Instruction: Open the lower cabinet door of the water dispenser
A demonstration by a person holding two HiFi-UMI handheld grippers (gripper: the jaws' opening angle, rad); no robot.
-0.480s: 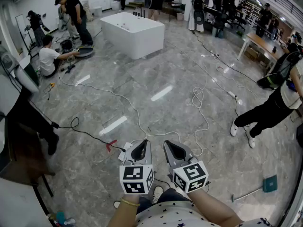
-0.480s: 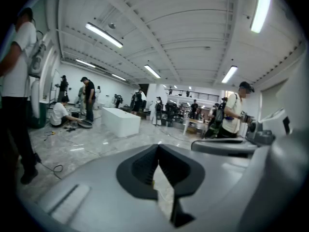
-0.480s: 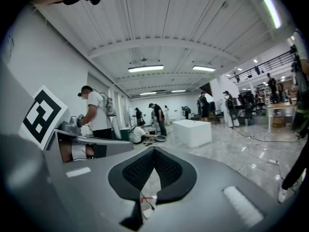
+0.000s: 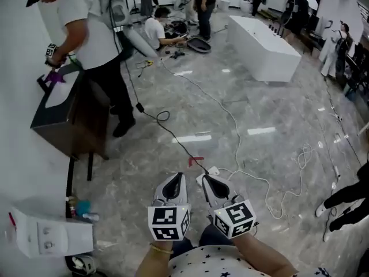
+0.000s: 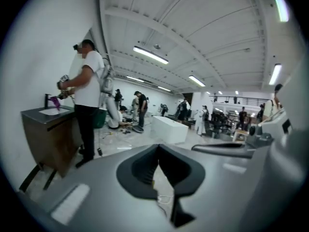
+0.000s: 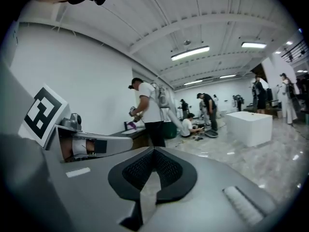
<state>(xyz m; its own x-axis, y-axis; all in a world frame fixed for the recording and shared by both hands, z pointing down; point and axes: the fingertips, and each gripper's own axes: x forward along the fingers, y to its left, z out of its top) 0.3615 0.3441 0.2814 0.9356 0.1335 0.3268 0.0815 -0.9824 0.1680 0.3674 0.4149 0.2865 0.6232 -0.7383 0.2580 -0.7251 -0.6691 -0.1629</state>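
Holding both tools close together in front of the waist, the person has not yet reached the machine. The left hand-held gripper (image 4: 175, 179) has its jaws pressed together on nothing, and the right hand-held gripper (image 4: 209, 181) is likewise closed and empty. The water dispenser (image 4: 51, 235) looks to be the white unit low at the left edge of the head view, well apart from both tools. Only its top shows, and the lower cabinet door is hidden below it.

To do this well, I reckon the person should turn left and crouch until that door and its edge or handle fill a gripper view. The jaws of the nearer, left tool should then part before it closes in. Cables (image 4: 230, 172) trail over the floor (image 4: 277, 126) just ahead, so the feet need watching. Pulling along the door's swing, not straight out, should keep the grip from slipping.
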